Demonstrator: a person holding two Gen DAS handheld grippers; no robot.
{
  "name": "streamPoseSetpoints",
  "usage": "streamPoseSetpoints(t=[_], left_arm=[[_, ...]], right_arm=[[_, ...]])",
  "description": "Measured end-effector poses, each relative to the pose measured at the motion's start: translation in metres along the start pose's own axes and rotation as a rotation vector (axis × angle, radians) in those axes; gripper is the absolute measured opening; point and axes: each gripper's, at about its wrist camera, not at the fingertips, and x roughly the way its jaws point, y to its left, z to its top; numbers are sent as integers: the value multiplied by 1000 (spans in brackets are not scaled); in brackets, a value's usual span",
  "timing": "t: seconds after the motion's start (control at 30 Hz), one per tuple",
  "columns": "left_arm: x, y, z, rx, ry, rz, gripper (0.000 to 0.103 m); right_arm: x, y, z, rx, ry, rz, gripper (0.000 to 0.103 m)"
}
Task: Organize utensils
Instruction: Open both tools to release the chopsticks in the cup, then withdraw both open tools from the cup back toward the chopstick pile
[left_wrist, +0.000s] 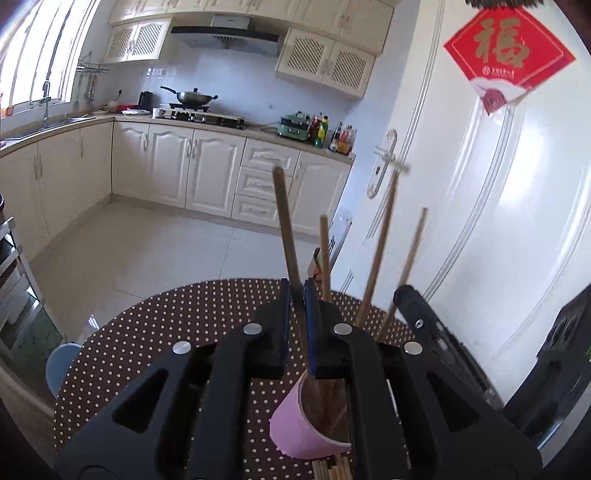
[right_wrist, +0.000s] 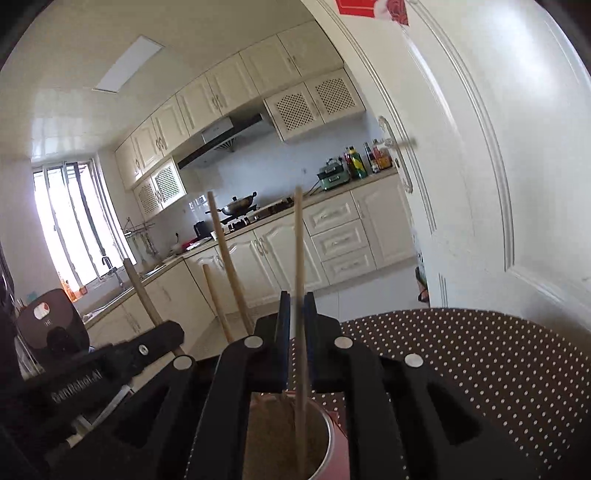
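A pink cup (left_wrist: 291, 417) stands on the round dotted table (left_wrist: 166, 332), right under both grippers. My left gripper (left_wrist: 296, 291) has its blue pads closed on a dark brown chopstick (left_wrist: 284, 221) whose lower end reaches into the cup. Two lighter chopsticks (left_wrist: 325, 254) lean in the cup beside it. My right gripper (right_wrist: 297, 299) is closed on a pale chopstick (right_wrist: 298, 240) that stands in the same cup (right_wrist: 338, 446). Each gripper shows in the other's view: the right gripper (left_wrist: 400, 291) just right of the cup, the left gripper (right_wrist: 173, 330) at the left.
Several more chopsticks (left_wrist: 328, 469) lie on the table at the near edge. A white door (left_wrist: 480, 221) stands close on the right. A blue stool (left_wrist: 61, 369) sits at the table's left. Kitchen counters (left_wrist: 184, 125) line the far walls, beyond an open tiled floor.
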Motion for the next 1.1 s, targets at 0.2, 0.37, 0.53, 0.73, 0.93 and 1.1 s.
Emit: streamPoseSetpoints(t=[0.2,0.37,0.53,0.73,0.93,1.1], left_arm=[[2,1,-7,11,14,11,50],[-1,7,-10,-7,15,12,51],[-4,5,-14,3,11,32,51],[-11,5,-17,19,-13,56,56],[-15,0,-21,33,-9,83,58],[-15,-6,-30,44,13,108,59]], right_arm=[[-5,2,10,-2,35,-8,15],[-15,3,22,-21,34,-6,48],[-24,6,25,-66,-4,-52,69],[-22,-1,24,-59,47,-47,71],[-30,-6,18,-91,66,-67,78],[-42,-10,14,-125,56,-91,81]])
